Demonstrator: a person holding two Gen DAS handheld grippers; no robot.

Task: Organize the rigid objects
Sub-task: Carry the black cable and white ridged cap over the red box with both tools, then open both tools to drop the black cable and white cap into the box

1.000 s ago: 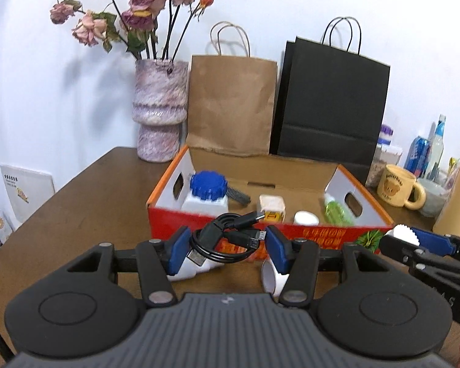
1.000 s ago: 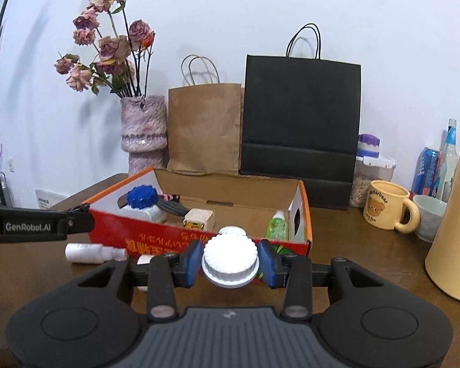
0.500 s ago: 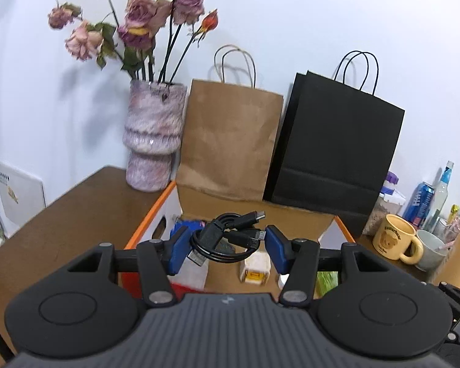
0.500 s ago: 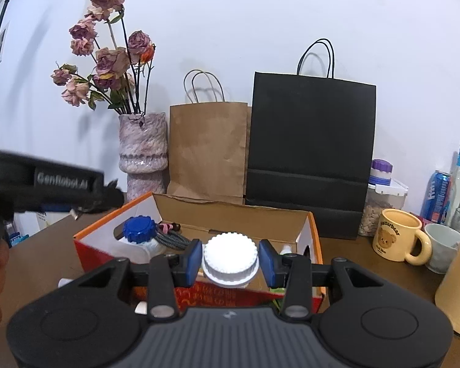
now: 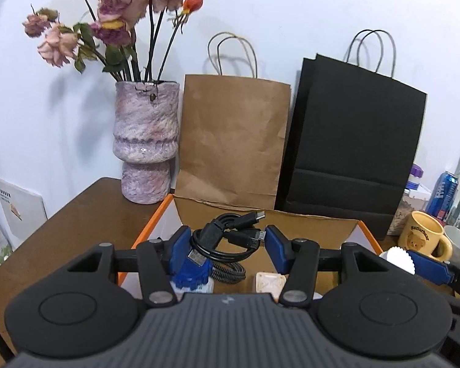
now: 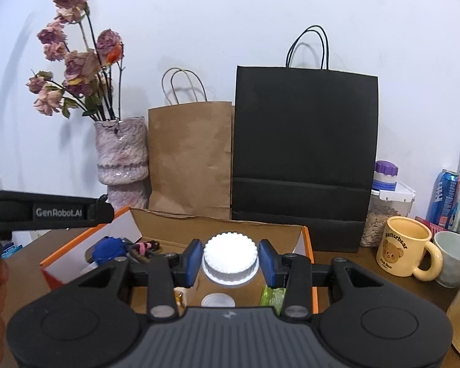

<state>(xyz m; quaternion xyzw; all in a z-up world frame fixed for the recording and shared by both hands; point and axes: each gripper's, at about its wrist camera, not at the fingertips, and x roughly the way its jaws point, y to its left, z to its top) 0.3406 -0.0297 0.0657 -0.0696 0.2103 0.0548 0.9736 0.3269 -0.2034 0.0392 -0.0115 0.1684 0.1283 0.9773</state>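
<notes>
My left gripper point(image 5: 223, 245) is shut on a coiled black cable point(image 5: 227, 239) and hangs over the open orange cardboard box point(image 5: 156, 214). Below it in the box lie a blue-capped white bottle point(image 5: 190, 276), a braided cable point(image 5: 230, 271) and a small cream cube point(image 5: 268, 282). My right gripper point(image 6: 230, 260) is shut on a white ribbed-cap jar point(image 6: 230, 257), also above the orange box point(image 6: 306, 239). Beneath it I see the blue cap point(image 6: 109, 250), a clear lid point(image 6: 217, 300) and a green bottle point(image 6: 271, 296). The right gripper's blue finger with the white cap point(image 5: 397, 259) shows at the left view's right edge.
Behind the box stand a purple vase point(image 5: 145, 141) of dried roses, a brown paper bag point(image 5: 233, 141) and a black paper bag point(image 5: 352, 153). To the right are a yellow bear mug point(image 6: 408, 250), a grey cup point(image 6: 454, 257), a blue can point(image 6: 444, 196) and a lidded container point(image 6: 386, 202).
Both grippers have moved forward and a little up, from in front of the box to above its open inside. Each still holds the same thing.
</notes>
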